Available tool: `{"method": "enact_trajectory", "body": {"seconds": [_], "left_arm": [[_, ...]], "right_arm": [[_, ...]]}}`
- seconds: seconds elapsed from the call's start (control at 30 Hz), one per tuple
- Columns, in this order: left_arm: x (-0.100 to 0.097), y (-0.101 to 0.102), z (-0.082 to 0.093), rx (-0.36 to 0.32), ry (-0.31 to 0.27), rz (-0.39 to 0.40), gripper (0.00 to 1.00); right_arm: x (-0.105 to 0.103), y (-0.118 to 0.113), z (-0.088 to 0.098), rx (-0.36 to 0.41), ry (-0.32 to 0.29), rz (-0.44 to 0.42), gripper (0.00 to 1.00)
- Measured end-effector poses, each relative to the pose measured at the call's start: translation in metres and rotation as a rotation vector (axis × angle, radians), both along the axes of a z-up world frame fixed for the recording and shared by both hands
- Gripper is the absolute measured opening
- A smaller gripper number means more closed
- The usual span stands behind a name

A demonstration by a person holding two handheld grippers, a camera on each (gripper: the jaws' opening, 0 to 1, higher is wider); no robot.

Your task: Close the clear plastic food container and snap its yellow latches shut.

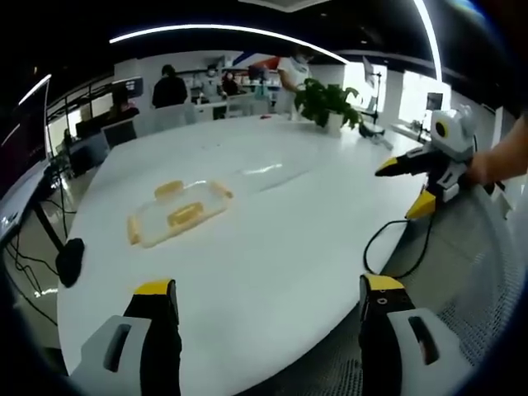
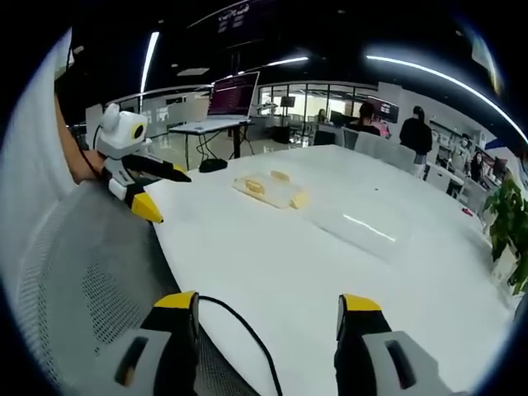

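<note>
The clear plastic food container point(image 1: 177, 213) lies left of centre in the left gripper view, on the white table point(image 1: 272, 264), well apart from both grippers. If you push down off-centre, it can slide on the smooth top. Your left gripper point(image 1: 268, 301) and right gripper point(image 2: 268, 313) are both wide open and hold nothing.

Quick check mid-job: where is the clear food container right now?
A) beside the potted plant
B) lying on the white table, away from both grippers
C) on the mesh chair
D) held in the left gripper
B: the clear food container lies on the white table, with the left gripper and right gripper both open and well short of it.
</note>
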State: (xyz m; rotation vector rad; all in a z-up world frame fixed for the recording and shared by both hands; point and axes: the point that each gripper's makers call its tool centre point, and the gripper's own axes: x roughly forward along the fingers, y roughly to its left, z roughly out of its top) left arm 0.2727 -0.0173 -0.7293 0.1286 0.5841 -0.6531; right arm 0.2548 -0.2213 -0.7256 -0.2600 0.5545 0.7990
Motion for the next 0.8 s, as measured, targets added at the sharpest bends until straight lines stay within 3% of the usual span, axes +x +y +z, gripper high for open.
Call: {"method": "enact_trajectory", "body": {"seconds": [0.3,0.8], "left_arm": [[-0.004,-0.004,-0.006,-0.003,0.029,-0.031,0.89],[0.001,0.001,0.002,0.019,0.003,-0.014,0.9]], "right_arm": [[0.005,-0.01,-0.003,-0.027,0.006,-0.057,0.68],[0.001,0.0,0.001,0.01,0.022,0.003,0.72]]}}
